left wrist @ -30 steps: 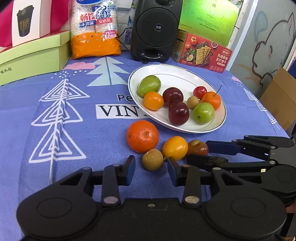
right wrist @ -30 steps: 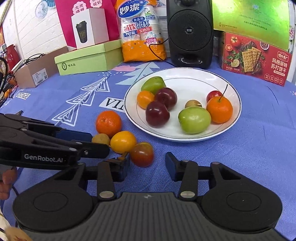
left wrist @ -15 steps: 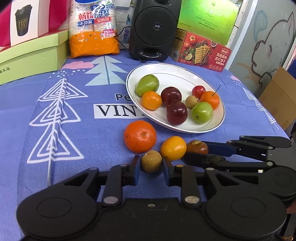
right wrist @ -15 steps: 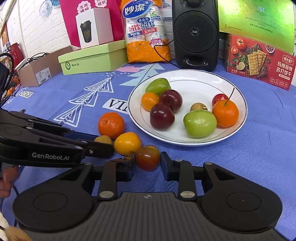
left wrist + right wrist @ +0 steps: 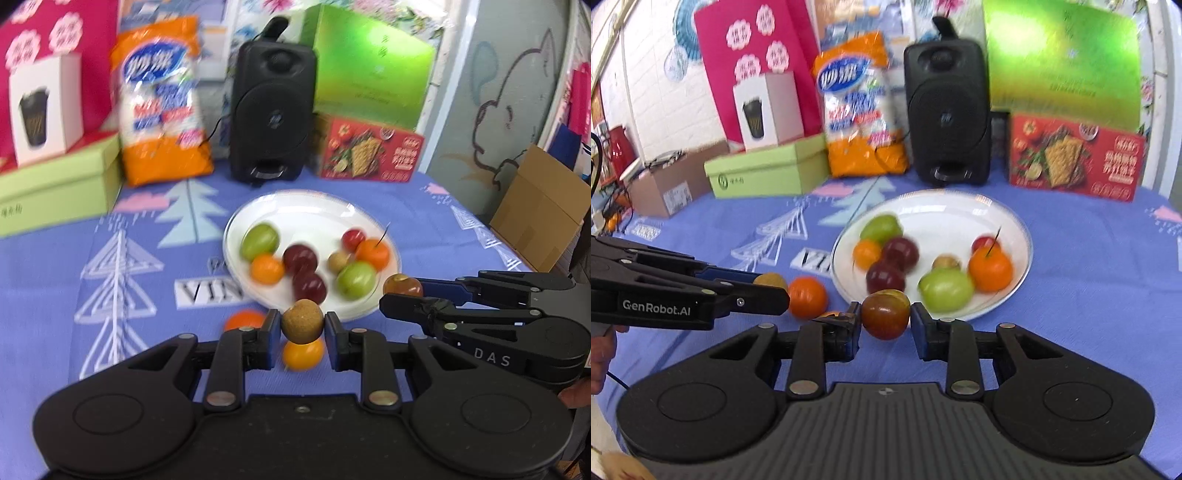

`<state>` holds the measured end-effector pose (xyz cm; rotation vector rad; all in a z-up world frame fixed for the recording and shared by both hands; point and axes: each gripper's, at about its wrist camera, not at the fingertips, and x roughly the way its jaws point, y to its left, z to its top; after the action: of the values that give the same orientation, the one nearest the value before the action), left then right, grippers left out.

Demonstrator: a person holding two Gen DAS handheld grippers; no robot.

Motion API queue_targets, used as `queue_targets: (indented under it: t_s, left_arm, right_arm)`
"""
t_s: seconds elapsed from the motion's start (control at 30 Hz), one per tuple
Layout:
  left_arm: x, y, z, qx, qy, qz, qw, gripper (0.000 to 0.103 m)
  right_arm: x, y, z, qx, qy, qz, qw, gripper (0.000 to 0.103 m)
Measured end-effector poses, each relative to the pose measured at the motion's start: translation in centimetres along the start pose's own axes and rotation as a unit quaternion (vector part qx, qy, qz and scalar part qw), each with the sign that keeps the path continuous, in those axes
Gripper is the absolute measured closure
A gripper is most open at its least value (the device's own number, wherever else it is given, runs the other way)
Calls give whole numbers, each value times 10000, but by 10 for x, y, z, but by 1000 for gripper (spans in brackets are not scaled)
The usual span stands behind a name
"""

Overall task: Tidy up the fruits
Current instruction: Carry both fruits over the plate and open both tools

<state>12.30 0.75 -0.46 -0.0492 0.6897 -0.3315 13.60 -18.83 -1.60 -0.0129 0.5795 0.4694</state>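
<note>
Fruits we pinch, brown fruit [image 5: 302,321] in left gripper [image 5: 300,329], reddish fruit [image 5: 885,314] in right gripper [image 5: 885,322], hang just short of the plate [image 5: 1015,225] ahead.

A blue tablecloth [image 5: 1089,258] printed with white triangles, pale fir trees and pink clouds covers the table. Along its far edge stand a black speaker [image 5: 947,110], an orange-and-white bag of paper cups [image 5: 862,107], a light green shoebox [image 5: 768,171] with a white coffee-cup carton [image 5: 768,109] on top, and a red cracker box [image 5: 1075,160] — all blurred. Behind them lean a magenta panel [image 5: 753,51] and a bright green board [image 5: 1060,55]. To the left runs a white brick wall [image 5: 653,99] (a cardboard box [image 5: 668,186] sits below it); to the right, a grey wall with a cartoon outline [image 5: 498,110] and another cardboard box [image 5: 543,206].
</note>
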Motion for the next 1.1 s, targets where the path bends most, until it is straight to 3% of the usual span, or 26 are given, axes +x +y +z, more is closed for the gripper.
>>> queue_targets:
  t_s: [0.23,0.47,0.77,1.1]
  left_arm:
    - [7,-10,34,126,-210,-135,9996,25]
    - [32,-7,61,115,-159,-167,9997,25]
    - [79,1,82,124,60,-178,9997,25]
    - [123,10,83,147,397,-124,9990,24]
  right_arm:
    - [-10,-14,22,-26,-325,-131,9994,52]
    - [1,-32,44,40,-471,-189,9987,52]
    - [42,-42,57,-276,-227,-160,9992,52]
    - [88,-46,56,-516,197,-191,9983,52]
